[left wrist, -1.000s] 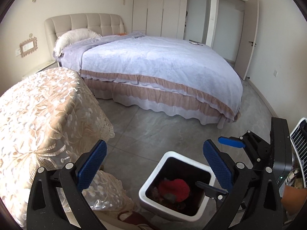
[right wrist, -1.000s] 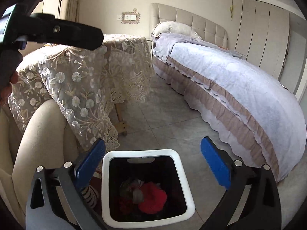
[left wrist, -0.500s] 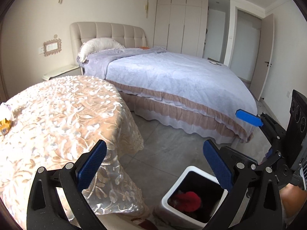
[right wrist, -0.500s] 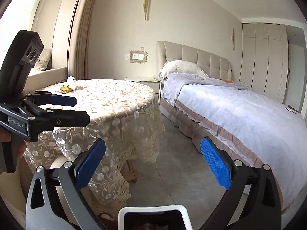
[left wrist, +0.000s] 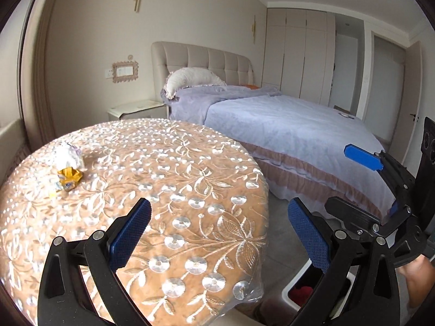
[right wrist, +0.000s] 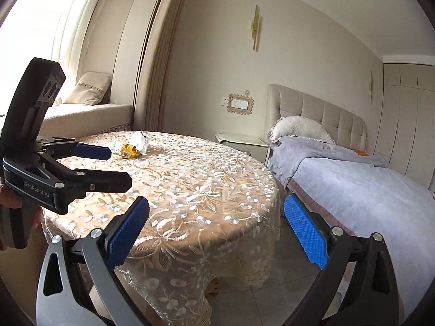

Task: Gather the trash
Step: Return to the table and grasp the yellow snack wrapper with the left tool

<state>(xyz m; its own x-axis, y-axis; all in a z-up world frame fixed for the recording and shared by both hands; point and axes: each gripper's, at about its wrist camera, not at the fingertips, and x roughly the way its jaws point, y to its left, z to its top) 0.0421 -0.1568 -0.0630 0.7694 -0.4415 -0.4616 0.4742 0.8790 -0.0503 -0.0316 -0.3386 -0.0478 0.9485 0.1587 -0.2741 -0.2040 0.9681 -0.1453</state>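
Note:
A crumpled white wrapper [left wrist: 68, 155] and a gold foil wrapper [left wrist: 69, 178] lie together at the far left of a round table [left wrist: 168, 190] under a lace cloth. The right wrist view shows the white wrapper [right wrist: 140, 140] and the gold wrapper [right wrist: 130, 150] on the table's far side. My left gripper [left wrist: 217, 233] hovers open and empty over the table's near edge; it shows in the right wrist view as well [right wrist: 114, 165]. My right gripper [right wrist: 216, 231] is open and empty, off the table's near right edge. A white bin [left wrist: 296, 290] with red trash inside peeks out low on the right.
A large bed [left wrist: 285, 135] with a lilac cover stands right of the table, with grey tile floor [left wrist: 282, 250] between them. A nightstand [left wrist: 136, 110] sits by the headboard. A window seat [right wrist: 89, 114] with a cushion lies behind the table. A hand [left wrist: 418, 279] holds the right gripper.
Both grippers have lifted from over the bin and swung up toward the table. The bin has dropped to the bottom edge of the left view and out of the right view. The wrappers have come into sight.

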